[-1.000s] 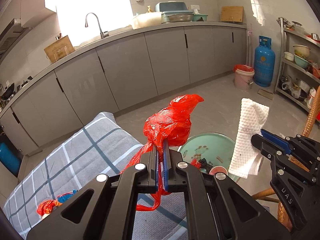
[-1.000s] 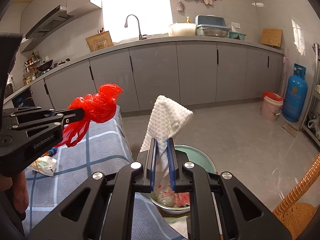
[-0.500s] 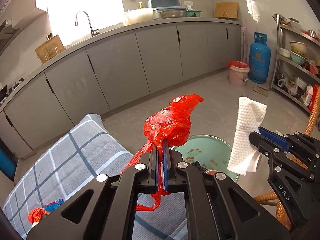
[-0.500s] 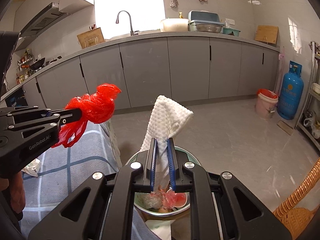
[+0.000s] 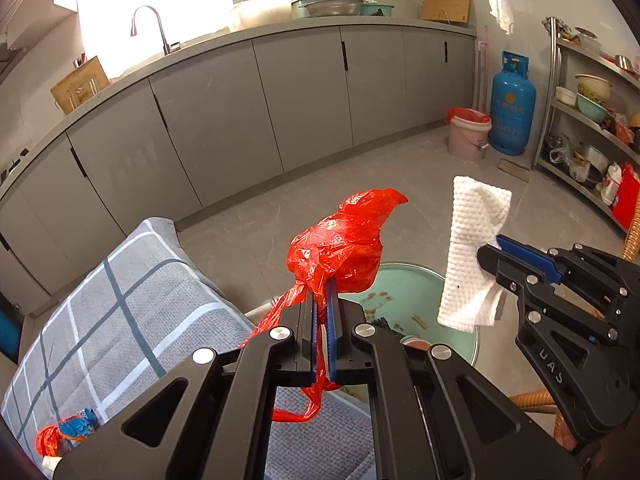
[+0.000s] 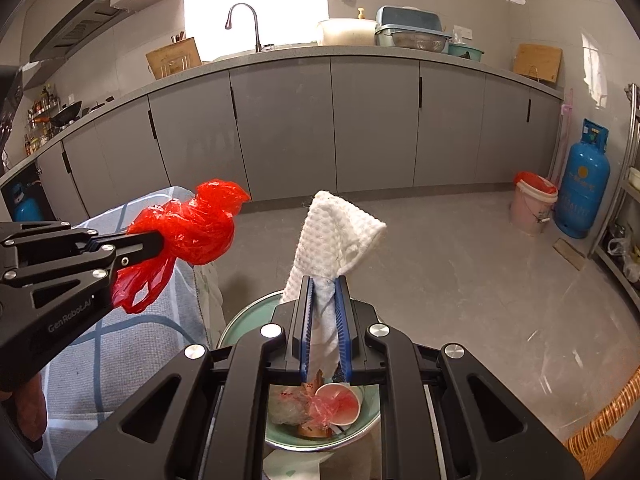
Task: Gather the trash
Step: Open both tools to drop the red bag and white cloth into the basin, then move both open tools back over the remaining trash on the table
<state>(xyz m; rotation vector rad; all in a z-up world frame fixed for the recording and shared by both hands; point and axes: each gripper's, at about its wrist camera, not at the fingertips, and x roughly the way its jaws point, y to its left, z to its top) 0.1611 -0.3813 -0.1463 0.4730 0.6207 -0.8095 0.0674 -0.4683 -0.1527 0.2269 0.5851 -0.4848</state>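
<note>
My left gripper (image 5: 320, 292) is shut on a crumpled red plastic bag (image 5: 344, 248), whose loose handles trail down between the jaws. In the right wrist view the same bag (image 6: 192, 232) hangs at the left, over the table's edge. A white waffle cloth (image 6: 332, 244) stands up from my right gripper (image 6: 324, 284), which is shut on it; the cloth (image 5: 472, 252) also shows at the right of the left wrist view. Below both grippers sits a pale green basin (image 6: 248, 316) holding a paper cup, wrappers and scraps; its rim (image 5: 416, 272) shows behind the bag.
A table with a grey checked cloth (image 5: 120, 312) lies to the left, a red and blue wrapper (image 5: 68, 432) on it. Grey cabinets (image 6: 360, 128) line the back. A pink bucket (image 6: 532, 204) and blue gas cylinder (image 6: 584, 184) stand at right, by a metal shelf (image 5: 592, 112).
Both grippers have moved forward and down with their loads. The green basin has come closer beneath them, and less of the checked table shows.
</note>
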